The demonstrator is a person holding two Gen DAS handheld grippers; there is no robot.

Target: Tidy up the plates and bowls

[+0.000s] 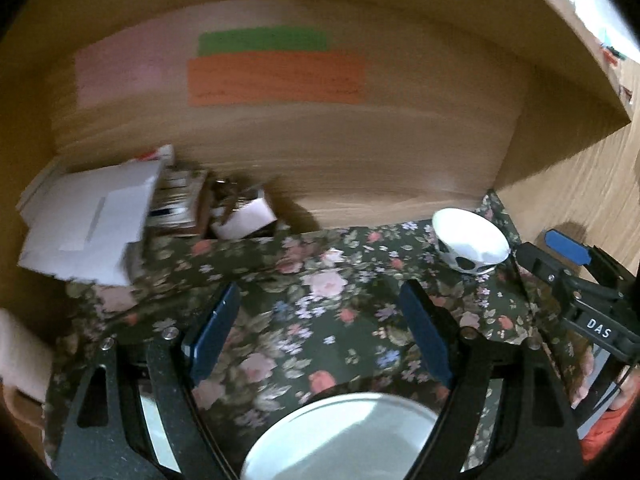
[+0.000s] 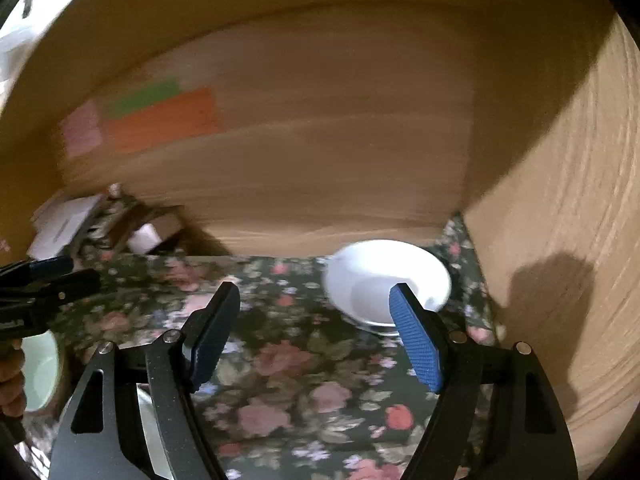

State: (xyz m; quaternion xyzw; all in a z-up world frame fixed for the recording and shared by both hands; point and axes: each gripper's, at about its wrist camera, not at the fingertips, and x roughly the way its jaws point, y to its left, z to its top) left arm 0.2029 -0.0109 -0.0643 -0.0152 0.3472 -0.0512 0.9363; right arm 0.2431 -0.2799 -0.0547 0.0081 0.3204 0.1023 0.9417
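Observation:
A white bowl with black spots [image 1: 472, 240] stands at the far right corner of the floral cloth [image 1: 320, 264]. A white plate [image 1: 344, 436] lies close under my left gripper [image 1: 320, 288], which is open over bare cloth with nothing between its fingers. My right gripper [image 2: 316, 288] is open too and holds nothing. The bowl [image 2: 372, 276] sits just beyond its right fingertip, partly covered by it. Each gripper shows in the other's view: the right gripper [image 1: 536, 242] beside the bowl, the left gripper [image 2: 76, 274] above the plate [image 2: 40, 372].
A wooden back wall [image 1: 360, 152] with pink, green and orange paper notes [image 1: 276, 76] closes the far side. A wooden side panel [image 2: 560, 240] stands right of the bowl. White boxes and small clutter [image 1: 88, 224] fill the back left corner. Both views are blurred.

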